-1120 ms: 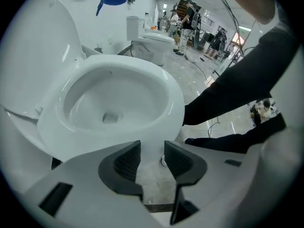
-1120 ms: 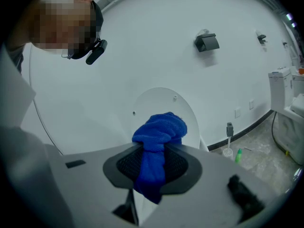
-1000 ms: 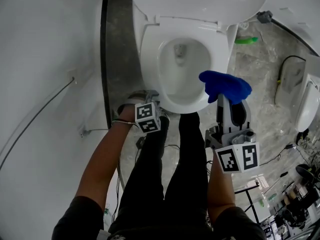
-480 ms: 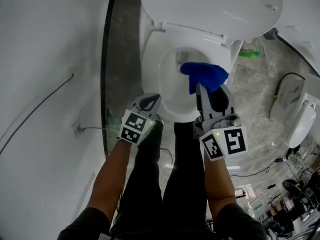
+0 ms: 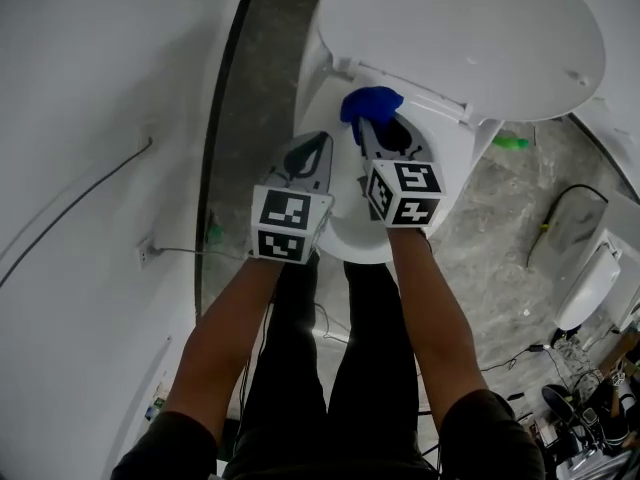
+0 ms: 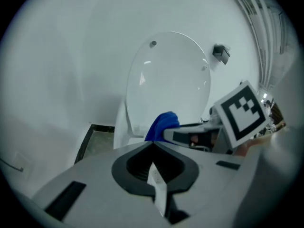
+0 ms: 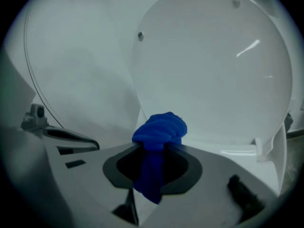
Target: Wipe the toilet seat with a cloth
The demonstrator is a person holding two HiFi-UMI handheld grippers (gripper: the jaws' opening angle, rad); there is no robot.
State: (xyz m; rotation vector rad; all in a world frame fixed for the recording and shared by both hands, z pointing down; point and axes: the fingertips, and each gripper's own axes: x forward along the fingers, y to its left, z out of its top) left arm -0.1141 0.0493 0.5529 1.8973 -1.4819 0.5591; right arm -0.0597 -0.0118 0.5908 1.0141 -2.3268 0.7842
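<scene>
Wipe start: right gripper (image 5: 372, 128) grips cloth (image 5: 370, 102) near toilet seat's (image 5: 455, 143) eleven o'clock. Left gripper (image 5: 316, 140) is clenched, empty. Next, likely press down and sweep clockwise.

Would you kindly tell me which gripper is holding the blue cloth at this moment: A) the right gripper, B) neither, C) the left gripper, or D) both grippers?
A: the right gripper is shut on the blue cloth, while the left gripper is shut with nothing in it.

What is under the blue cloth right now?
The rear of the white toilet seat, near the raised lid. The right gripper, shut on the blue cloth, and the cloth itself cover the spot beneath, so contact cannot be seen.
</scene>
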